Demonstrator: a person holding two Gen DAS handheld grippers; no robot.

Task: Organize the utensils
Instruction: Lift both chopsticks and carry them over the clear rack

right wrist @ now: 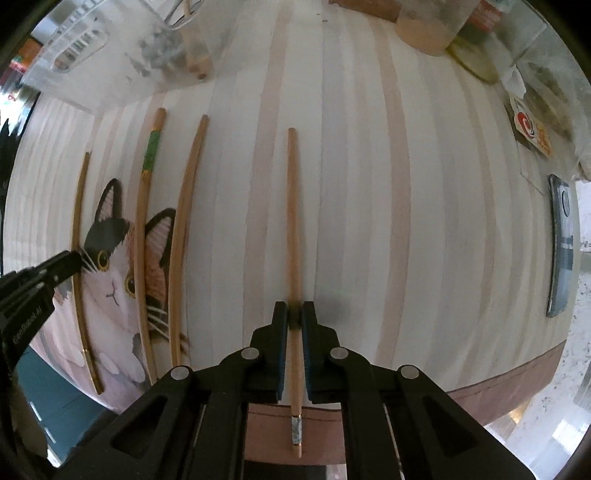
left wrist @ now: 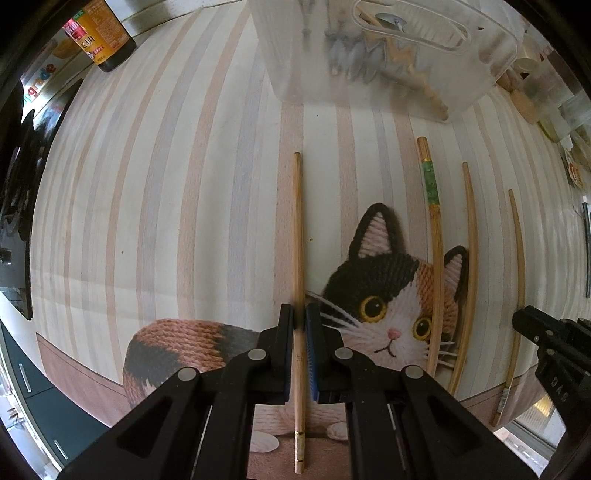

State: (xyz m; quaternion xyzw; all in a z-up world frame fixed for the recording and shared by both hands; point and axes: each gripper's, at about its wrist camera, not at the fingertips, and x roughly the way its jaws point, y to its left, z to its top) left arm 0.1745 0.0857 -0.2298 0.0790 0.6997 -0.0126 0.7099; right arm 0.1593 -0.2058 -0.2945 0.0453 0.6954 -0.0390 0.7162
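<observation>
Several wooden chopsticks lie side by side on a striped cat-print tablecloth (left wrist: pixel 166 184). My left gripper (left wrist: pixel 300 321) is shut on a plain chopstick with a gold band (left wrist: pixel 297 236), which runs between its blue pads. My right gripper (right wrist: pixel 294 317) is shut on a chopstick with a grey-patterned end (right wrist: pixel 293 221); this gripper also shows in the left wrist view (left wrist: pixel 546 336). Between them lie a green-banded chopstick (left wrist: pixel 432 206) (right wrist: pixel 147 192) and a plain one (left wrist: pixel 471 236) (right wrist: pixel 186 206). A translucent plastic bin (left wrist: pixel 388 55) (right wrist: pixel 110 48) holding utensils stands at the far side.
A dark sauce bottle (left wrist: pixel 103 33) stands at the far left. Jars and containers (right wrist: pixel 436 29) crowd the far right. A dark phone-like object (right wrist: pixel 561 243) lies near the right edge. The tablecloth's front edge (right wrist: pixel 498 387) drops off close to me.
</observation>
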